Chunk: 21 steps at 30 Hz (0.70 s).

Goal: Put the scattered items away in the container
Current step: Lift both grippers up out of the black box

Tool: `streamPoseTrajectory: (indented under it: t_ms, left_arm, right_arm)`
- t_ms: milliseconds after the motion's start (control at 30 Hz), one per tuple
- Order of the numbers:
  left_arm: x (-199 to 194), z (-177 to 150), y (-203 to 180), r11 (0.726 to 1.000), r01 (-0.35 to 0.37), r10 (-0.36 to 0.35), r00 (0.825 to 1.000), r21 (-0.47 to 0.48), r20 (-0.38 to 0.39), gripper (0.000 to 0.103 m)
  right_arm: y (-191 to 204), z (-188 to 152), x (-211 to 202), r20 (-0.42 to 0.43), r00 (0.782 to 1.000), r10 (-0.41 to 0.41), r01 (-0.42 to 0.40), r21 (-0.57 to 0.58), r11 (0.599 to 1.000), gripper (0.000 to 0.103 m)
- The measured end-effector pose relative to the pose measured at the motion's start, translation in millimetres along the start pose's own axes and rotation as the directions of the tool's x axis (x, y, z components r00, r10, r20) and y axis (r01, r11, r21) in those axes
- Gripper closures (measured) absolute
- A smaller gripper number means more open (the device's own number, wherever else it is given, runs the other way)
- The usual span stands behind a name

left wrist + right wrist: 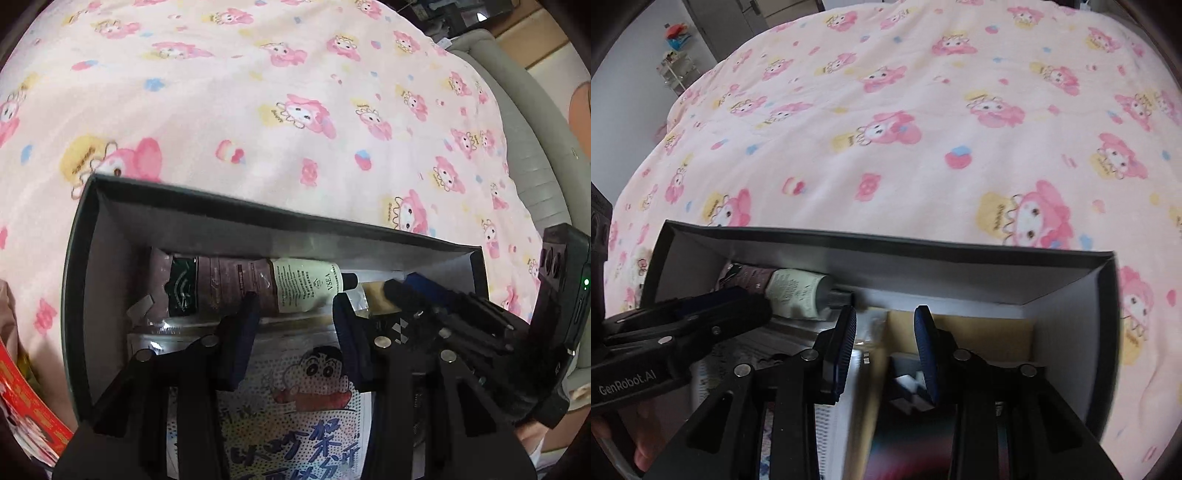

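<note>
Container point(92, 236), a dark open box, sits at the bed's point(295, 110) near edge, already holding a tube point(306, 284) and cartoon packet point(314, 373). Left gripper point(291, 317) and right gripper point(886, 325) hover inside, jaws apart, empty. Judgement: placing stage; next, withdraw and seek remaining items.

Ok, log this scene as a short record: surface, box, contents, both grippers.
surface: pink cartoon blanket
box: dark, open-topped, on the blanket
tube: lying along the box's far wall
packet: cartoon print, flat in the box
left gripper: open, above the packet
right gripper: over the box's right end; whether it holds anything is unclear
</note>
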<state>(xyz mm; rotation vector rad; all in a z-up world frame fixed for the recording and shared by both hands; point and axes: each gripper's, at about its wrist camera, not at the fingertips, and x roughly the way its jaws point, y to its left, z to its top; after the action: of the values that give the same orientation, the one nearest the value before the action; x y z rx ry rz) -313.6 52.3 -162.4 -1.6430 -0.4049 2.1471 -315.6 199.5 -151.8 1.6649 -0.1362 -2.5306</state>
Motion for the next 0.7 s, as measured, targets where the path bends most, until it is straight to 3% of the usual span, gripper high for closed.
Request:
streamPoseTrajectory:
  t_ms: [100,200,333,400,467,500,633,700]
  left_arm:
    - [8.4,-4.4,1.1,1.0,0.024,-0.025,0.998,-0.011,-0.054,0.062]
    - [9.5,-7.9,-9.2,0.999,0.005,-0.004,0.999,0.041,-0.045,0.062]
    - [12.6,-10.8,-9.3,0.99,0.142,-0.14,0.986,0.02,-0.089,0.062]
    - [6.7,-12.3,-11.3,0.995,0.09,-0.088,0.995,0.043,-0.045,0.062]
    - [0.1,-13.2,-15.3,0.997,0.013,-0.014,1.0,0.082,0.005,0.062]
    - [1.9,-12.9,-15.2,0.997,-0.001,0.002,1.0,0.079,-0.005,0.061]
    - [11.8,-15.8,-14.8,0.997,-0.01,0.013,0.999,0.073,-0.034,0.061]
    - [5.5,-18.7,-19.5,0.996,0.033,-0.03,0.999,0.079,-0.039,0.061]
  right_arm:
    - [-16.1,-4.2,-2.1,-0.007,0.999,-0.036,0.037,0.034,0.999,0.073]
    - [-21.9,-7.1,9.7,-0.058,0.998,-0.012,0.014,0.033,0.999,0.073]
    - [-13.7,-12.0,10.8,-0.076,0.997,0.032,-0.031,0.015,0.999,0.073]
    - [-18.7,-12.4,6.5,-0.079,0.993,0.092,-0.088,0.045,0.995,0.072]
    - [-22.4,-15.0,-0.8,-0.065,0.994,0.085,-0.082,0.048,0.995,0.073]
    - [-22.9,-16.8,-3.8,-0.055,0.996,0.075,-0.073,0.047,0.996,0.073]
    - [-15.4,-26.1,-14.7,-0.012,1.0,-0.014,0.014,-0.001,1.0,0.073]
    - [-11.7,-28.2,-17.3,-0.01,1.0,-0.013,0.013,-0.018,1.0,0.073]
